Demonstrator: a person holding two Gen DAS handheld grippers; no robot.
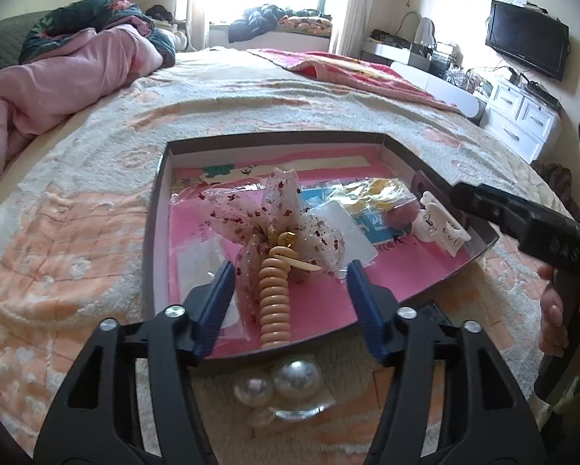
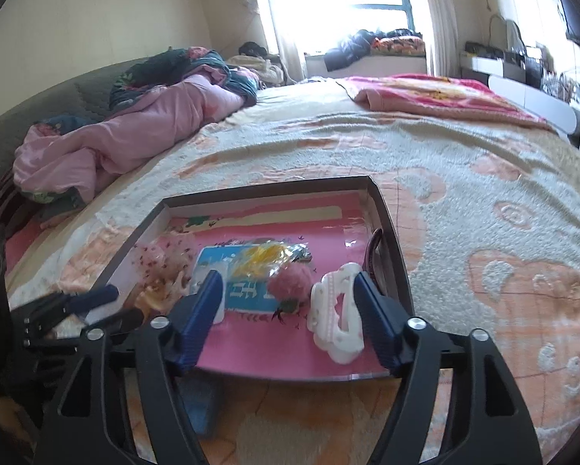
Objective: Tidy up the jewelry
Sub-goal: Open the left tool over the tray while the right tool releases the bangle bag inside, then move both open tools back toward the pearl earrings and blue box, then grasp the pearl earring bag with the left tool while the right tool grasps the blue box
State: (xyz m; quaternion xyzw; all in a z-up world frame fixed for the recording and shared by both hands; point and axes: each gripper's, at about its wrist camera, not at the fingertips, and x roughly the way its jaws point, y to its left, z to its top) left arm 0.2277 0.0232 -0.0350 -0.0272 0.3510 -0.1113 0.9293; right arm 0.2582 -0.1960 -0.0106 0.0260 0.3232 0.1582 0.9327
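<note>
both claws gape, holding nothing. left gripper (image 1: 290, 290) straddles the coil hair tie (image 1: 273, 302) in the tray (image 1: 156, 209); i lift clear slowly. pearl clip (image 1: 286, 391) at six o'clock outside goes next.

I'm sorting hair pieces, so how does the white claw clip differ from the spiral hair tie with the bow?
The white claw clip is rigid, plain white plastic; the spiral hair tie is a tan coil carrying a sheer speckled bow. The clip lies by the tray's right wall, the tie nearer its left. Both lie inside the tray.

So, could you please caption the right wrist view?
Open right gripper above shallow pink-lined tray, beside white plastic hair claw.
</note>
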